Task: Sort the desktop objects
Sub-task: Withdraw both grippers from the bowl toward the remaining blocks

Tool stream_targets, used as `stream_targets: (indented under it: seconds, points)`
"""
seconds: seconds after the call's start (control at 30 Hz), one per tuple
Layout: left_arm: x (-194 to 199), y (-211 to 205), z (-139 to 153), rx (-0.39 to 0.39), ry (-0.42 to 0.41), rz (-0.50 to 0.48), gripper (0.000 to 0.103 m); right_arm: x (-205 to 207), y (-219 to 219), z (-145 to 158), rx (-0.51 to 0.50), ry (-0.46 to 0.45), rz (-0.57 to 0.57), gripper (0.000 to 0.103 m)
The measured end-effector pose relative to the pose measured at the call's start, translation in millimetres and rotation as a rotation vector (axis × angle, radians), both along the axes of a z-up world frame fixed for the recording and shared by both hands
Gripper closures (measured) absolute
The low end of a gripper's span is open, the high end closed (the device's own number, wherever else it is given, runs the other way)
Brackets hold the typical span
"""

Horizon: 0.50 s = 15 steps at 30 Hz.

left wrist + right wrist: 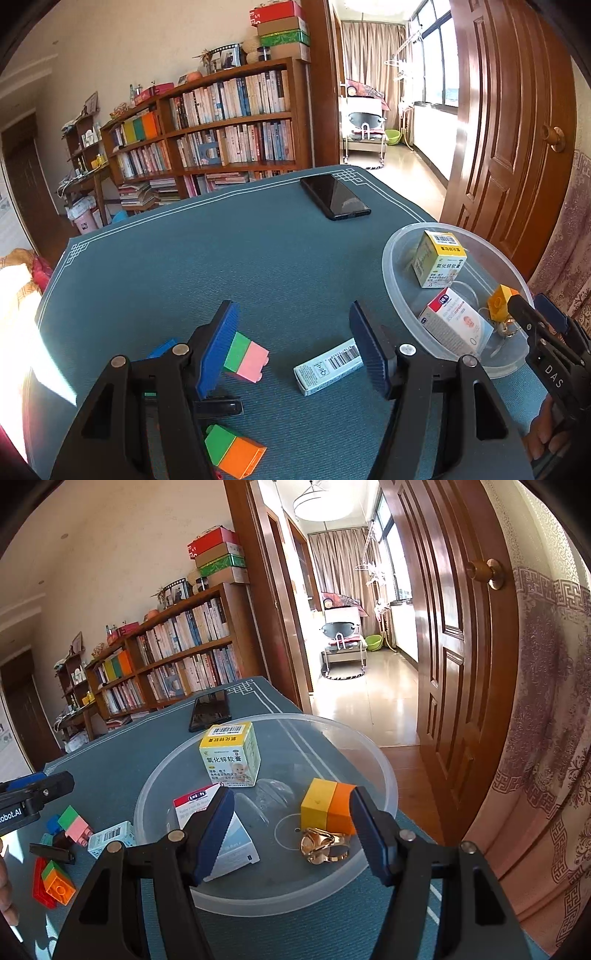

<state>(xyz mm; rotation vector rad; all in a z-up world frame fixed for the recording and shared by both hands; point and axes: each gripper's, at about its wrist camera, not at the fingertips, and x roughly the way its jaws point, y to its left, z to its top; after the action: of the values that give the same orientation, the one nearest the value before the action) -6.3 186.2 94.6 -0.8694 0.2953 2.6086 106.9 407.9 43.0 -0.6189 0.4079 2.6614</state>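
Two claws gape empty: left claw [295, 354] hovers nearer the pale carton [328, 365], lying crosswise on the tabletop [221, 266]; right claw [291, 834] overhangs the bowl [388, 775].

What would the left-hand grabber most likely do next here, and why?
Probably ease the left gripper down and close on the small barcode box. Its fingers are open with that box lying between them on the cloth, and similar cartons already sit in the clear bowl. The right gripper hangs open over the bowl, holding nothing.
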Motion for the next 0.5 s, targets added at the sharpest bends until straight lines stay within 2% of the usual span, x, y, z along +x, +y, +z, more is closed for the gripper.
stream_targets:
  seconds: [0.27, 0.5]
  points:
    - [-5.5, -50.8, -12.9, 0.025, -0.032, 0.124, 0.037, -1.9, -10.0, 1.6, 0.032, 0.005, 0.030, 0.034]
    - [-10.4, -82.8, -23.1, 0.050, -0.068, 0.186, 0.037, -5.3, -10.8, -0.9, 0.026, -0.010, 0.040, 0.031]
